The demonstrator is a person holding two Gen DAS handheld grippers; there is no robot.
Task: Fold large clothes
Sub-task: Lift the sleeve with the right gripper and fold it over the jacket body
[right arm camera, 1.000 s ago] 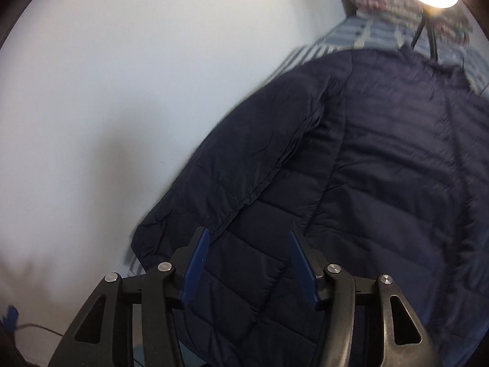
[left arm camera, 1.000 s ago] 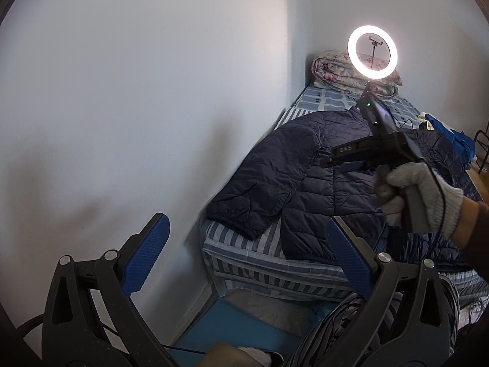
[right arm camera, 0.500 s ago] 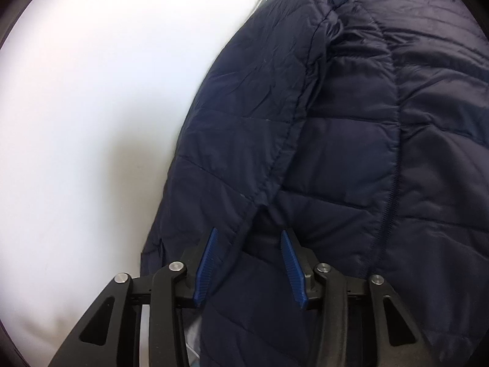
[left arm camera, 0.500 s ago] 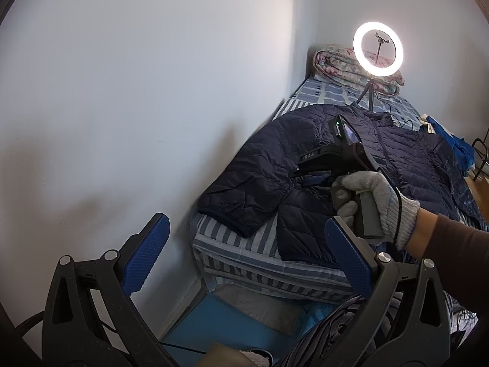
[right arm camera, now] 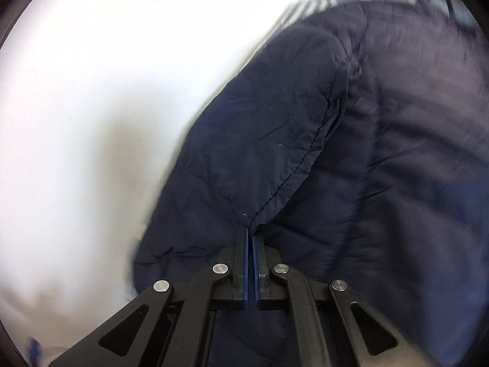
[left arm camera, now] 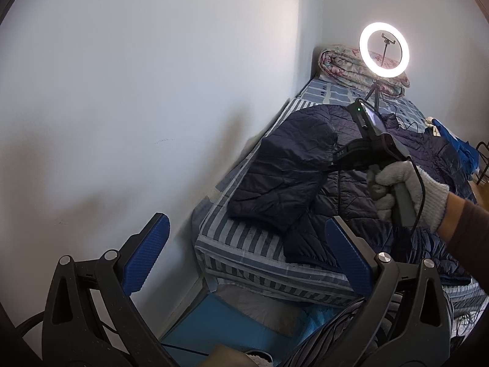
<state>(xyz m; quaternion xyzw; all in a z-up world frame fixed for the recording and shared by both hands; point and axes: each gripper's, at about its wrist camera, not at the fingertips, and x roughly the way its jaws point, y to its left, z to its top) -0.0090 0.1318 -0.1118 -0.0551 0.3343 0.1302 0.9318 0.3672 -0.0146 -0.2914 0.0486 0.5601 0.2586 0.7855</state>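
pinching the sleeve (right arm camera: 259,153) seam in my right gripper (right arm camera: 249,235), left gripper (left arm camera: 244,263) wide open; i'd carry it flat across the jacket (left arm camera: 351,189).

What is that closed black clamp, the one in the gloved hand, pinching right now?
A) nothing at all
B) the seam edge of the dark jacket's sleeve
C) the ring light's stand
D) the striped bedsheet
B: the right gripper has its blue pads pressed together on the stitched sleeve edge of the navy quilted jacket, which lies on the bed.
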